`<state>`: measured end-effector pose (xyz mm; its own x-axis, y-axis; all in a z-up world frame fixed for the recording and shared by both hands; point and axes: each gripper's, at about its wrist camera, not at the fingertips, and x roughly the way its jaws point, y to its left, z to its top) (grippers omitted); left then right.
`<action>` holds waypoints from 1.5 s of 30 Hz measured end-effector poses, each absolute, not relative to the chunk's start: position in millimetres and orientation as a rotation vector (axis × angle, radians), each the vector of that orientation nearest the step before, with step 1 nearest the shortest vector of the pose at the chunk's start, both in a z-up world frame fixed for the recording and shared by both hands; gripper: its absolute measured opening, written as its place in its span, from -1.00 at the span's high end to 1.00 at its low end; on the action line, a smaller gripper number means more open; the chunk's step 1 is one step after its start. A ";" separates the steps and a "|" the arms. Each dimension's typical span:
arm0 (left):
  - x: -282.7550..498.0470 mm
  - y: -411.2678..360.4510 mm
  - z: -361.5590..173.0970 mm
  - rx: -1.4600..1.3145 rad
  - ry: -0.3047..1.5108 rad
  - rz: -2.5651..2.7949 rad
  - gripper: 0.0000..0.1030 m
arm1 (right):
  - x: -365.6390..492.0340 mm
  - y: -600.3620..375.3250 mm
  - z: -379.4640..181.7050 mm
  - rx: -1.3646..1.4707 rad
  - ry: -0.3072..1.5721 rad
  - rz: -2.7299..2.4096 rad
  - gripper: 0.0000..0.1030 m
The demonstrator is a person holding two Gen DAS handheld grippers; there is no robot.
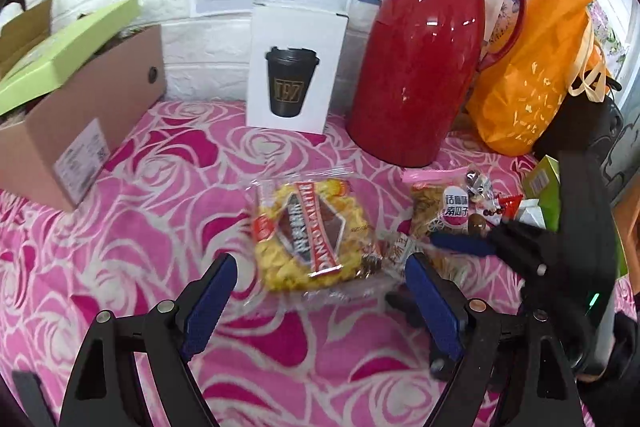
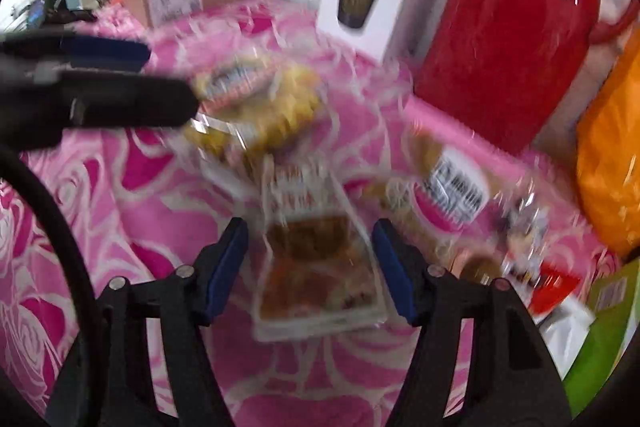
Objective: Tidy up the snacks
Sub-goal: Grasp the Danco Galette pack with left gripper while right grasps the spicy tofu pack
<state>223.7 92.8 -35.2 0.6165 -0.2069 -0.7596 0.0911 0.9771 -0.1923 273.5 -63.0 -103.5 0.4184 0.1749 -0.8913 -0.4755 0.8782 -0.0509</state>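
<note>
Pink cloth [image 1: 120,227]: three snack packs; both tongs agape, nothing held.

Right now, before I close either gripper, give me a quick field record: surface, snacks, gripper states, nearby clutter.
surface: pink rose-pattern cloth
left gripper: open, facing the yellow snack bag
right gripper: open, straddling the brown snack pack; view blurred
other snacks: seed packet with pink label, small wrapped sweets
behind: red thermos jug, white cup box, cardboard box, orange bag
</note>
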 end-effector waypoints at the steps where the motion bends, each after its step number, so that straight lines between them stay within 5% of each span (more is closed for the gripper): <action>1: 233.8 89.5 -40.2 -0.136 0.910 -0.173 -0.71 | 268.8 -69.4 -101.6 -0.278 1.058 0.422 -0.10; 10: 266.9 83.0 -75.0 -0.128 0.979 -0.115 -0.70 | 210.1 -117.7 -83.5 -0.060 1.149 0.315 -0.05; 20: 213.9 51.3 -68.6 -0.039 1.031 -0.282 -0.44 | 122.9 -185.1 -59.3 0.079 1.188 0.158 -0.07; 30: 122.9 14.8 -65.1 0.052 1.001 -0.328 -0.59 | 63.7 -216.2 -47.7 0.133 1.182 0.123 -0.19; 33: 121.2 21.8 -60.5 0.005 1.013 -0.309 -0.61 | 60.1 -213.0 -40.0 0.112 1.140 0.139 -0.44; 45: 133.6 -8.6 -69.9 0.136 1.015 -0.317 -0.67 | 54.5 -213.5 -39.9 0.112 1.117 0.130 -0.46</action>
